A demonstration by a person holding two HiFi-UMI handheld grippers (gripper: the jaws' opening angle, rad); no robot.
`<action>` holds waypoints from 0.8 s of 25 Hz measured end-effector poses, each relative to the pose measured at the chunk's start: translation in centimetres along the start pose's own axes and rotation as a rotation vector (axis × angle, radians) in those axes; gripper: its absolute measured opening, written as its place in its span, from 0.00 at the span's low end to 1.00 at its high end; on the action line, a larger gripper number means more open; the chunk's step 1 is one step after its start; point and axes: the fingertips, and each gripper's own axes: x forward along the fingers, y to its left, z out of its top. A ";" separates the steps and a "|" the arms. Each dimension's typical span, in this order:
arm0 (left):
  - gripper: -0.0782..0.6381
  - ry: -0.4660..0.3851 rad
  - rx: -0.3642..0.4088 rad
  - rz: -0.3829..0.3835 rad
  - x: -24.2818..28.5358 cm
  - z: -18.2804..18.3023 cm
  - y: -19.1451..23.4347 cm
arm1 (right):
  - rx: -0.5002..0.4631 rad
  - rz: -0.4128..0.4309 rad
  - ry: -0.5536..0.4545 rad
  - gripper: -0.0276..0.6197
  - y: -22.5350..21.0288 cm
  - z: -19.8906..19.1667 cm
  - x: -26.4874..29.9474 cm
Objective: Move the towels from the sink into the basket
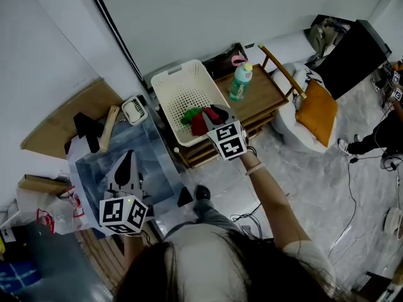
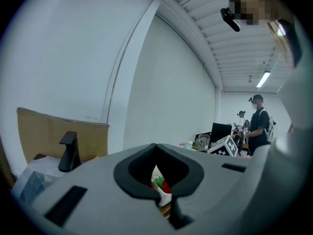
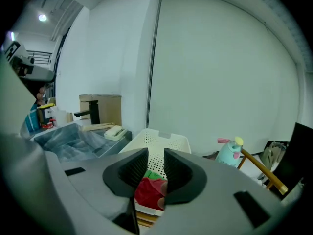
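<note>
A white perforated basket [image 1: 182, 93] stands on a low wooden table [image 1: 261, 99]. A green towel [image 1: 189, 115] and a red towel [image 1: 200, 123] lie bunched at its near end. My right gripper [image 1: 215, 114] hovers over them with its jaws parted. From the right gripper [image 3: 155, 156] view, the red towel [image 3: 149, 192] sits low between the jaws with no pad pressing on it. My left gripper [image 1: 128, 158] is shut and empty above the plastic-lined sink [image 1: 94, 168]. In its own view the left gripper [image 2: 155, 148] has its tips together.
A black faucet [image 1: 87, 128] rises behind the sink, with a white phone-like object [image 1: 133, 110] at the sink's far corner. A green bottle [image 1: 240, 80] stands on the table right of the basket. An orange cushion [image 1: 318, 113] lies on a white seat beyond it.
</note>
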 end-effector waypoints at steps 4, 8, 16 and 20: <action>0.12 -0.022 0.002 -0.031 -1.0 0.5 -1.2 | 0.021 -0.023 -0.042 0.19 1.0 1.2 -2.5; 0.12 -0.037 0.013 -0.067 -2.0 0.8 -2.6 | 0.041 -0.043 -0.077 0.15 2.1 2.0 -4.9; 0.12 -0.060 0.046 -0.127 -4.4 1.1 -4.7 | 0.090 -0.060 -0.115 0.11 4.9 3.0 -8.8; 0.12 -0.069 0.050 -0.144 -5.9 0.9 -5.3 | 0.102 -0.065 -0.126 0.09 6.5 3.1 -10.8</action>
